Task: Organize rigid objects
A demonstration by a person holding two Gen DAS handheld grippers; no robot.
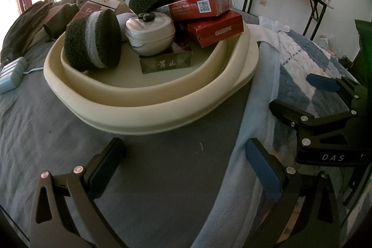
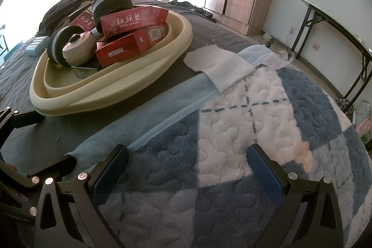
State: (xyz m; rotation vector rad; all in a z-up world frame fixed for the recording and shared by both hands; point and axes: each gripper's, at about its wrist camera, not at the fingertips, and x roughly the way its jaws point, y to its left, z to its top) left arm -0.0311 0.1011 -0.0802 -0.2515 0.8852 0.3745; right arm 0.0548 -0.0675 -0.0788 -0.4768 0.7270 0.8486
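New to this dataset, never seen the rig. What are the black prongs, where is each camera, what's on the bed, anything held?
No robot: a person carries two handheld grippers, with a fisheye camera on each looking along its fingers. The left gripper fills the bottom of the left view; the right gripper fills the bottom of its own. Both are open and empty. On the bed, a cream basin holds red boxes, dark knit rolls and a small lidded pot. A checked blanket lies beside it.
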